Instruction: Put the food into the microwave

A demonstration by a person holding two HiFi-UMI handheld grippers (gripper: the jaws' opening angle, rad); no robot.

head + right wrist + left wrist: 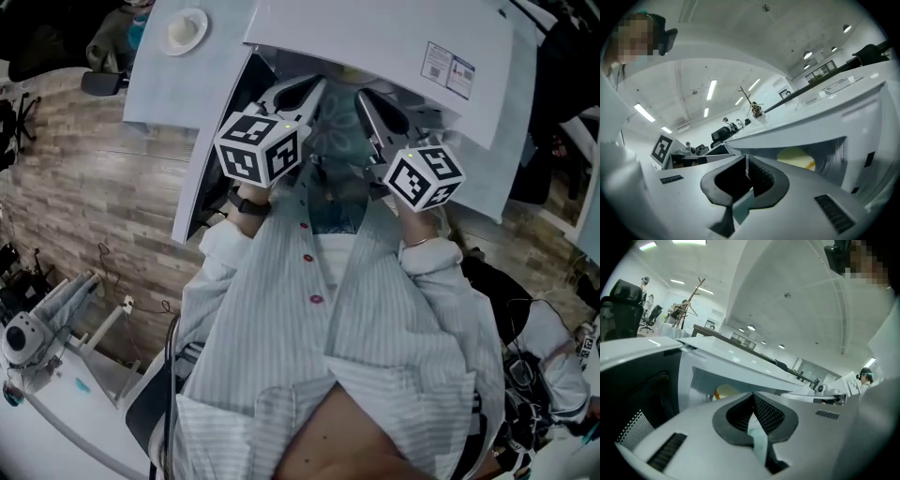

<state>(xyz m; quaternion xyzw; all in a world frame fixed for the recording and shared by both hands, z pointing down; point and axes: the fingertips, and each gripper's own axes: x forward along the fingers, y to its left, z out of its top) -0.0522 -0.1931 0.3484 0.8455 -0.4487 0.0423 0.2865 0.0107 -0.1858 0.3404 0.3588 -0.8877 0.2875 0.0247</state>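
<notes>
The microwave's door point(199, 192) stands swung open just left of the left gripper point(305, 94), its dark inner face point(628, 390) filling the left edge of the left gripper view. Well beyond and to the left of that gripper, a white dish point(185, 30) rests on a white surface. The left gripper point(753, 399) has its jaws brought together at the tips, and nothing can be made out clamped between them; only a pale teal sliver shows in the gap behind the tips. Straight ahead of it is the white microwave point(394, 47), whose front wall point(686, 380) frames the open cavity. The food point(723, 391), a pale yellow round shape, lies inside that cavity, ahead and slightly left of the left gripper's tips. The right gripper point(375, 108) is raised beside the left one, both aimed at the opening. Its jaws point(746, 161) likewise meet at the tips and seem to hold nothing. From it the food point(799, 158) lies ahead and to the right, within the microwave point(862, 136).
</notes>
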